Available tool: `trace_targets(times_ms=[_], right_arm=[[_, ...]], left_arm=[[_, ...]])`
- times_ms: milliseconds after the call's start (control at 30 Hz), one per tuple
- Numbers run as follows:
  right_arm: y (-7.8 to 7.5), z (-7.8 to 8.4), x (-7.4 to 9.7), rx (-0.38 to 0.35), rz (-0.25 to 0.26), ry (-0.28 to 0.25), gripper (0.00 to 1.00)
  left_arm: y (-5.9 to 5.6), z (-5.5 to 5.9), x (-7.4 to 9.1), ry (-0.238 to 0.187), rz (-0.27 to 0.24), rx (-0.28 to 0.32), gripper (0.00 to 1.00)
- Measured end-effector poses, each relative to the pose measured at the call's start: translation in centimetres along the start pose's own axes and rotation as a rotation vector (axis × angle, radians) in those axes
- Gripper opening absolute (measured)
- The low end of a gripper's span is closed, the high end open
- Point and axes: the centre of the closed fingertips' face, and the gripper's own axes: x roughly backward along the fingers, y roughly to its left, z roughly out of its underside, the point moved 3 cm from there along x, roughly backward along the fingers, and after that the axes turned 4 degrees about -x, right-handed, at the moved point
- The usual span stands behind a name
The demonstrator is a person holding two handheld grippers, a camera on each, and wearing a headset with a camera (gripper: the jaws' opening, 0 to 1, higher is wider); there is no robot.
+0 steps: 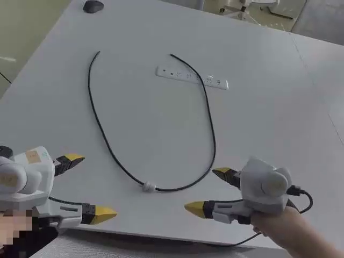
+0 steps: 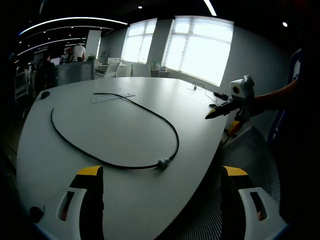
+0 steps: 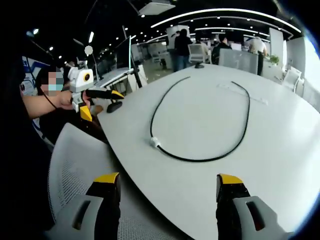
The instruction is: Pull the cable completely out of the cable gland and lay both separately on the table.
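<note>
A long black cable (image 1: 102, 137) lies in a U-shaped loop on the white table (image 1: 258, 113), threaded through a small white cable gland (image 1: 148, 187) at the loop's near bend. The cable (image 2: 150, 114) and gland (image 2: 163, 163) lie ahead of the left jaws; the right gripper view has the cable (image 3: 240, 140) and gland (image 3: 155, 142) too. My left gripper (image 1: 86, 185) hovers open at the table's near left edge, left of the gland. My right gripper (image 1: 210, 189) is open at the near edge, right of the gland. Neither holds anything.
A white power strip (image 1: 192, 77) lies flat inside the loop's far end. A dark mouse (image 1: 93, 6) sits at the far edge. A grey mesh chair (image 3: 80, 165) stands below the near table edge. People stand in the office background.
</note>
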Motion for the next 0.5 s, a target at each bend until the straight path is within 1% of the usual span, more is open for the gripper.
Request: trace_targets(times_ms=[100, 133, 233, 300, 367, 500], right_arm=[[0.0, -0.4, -0.9, 0.022, -0.018, 0.018, 0.74], [-0.1, -0.5, -1.3, 0.03, -0.026, 0.026, 0.74], [-0.1, -0.4, -2.1, 0.052, -0.045, 0.055, 0.74], [0.0, -0.3, -2.5, 0.065, -0.052, 0.074, 0.74], [0.1, -0.3, -3.0, 0.073, -0.06, 0.09, 0.71], [0.5, -0.5, -4.0, 0.094, -0.072, 0.111, 0.7]], left_arm=[[0.0, 0.2, -0.2, -0.001, 0.002, 0.004, 0.94], [-0.2, 0.4, -0.3, 0.01, 0.007, 0.002, 0.94], [-0.4, 0.6, -0.5, 0.016, 0.013, 0.005, 0.94], [-0.7, 0.5, -0.6, 0.007, 0.021, 0.007, 0.94], [-1.0, 0.6, -0.7, 0.003, 0.036, 0.017, 0.93], [-1.2, 0.7, -0.7, 0.003, 0.038, 0.013, 0.92]])
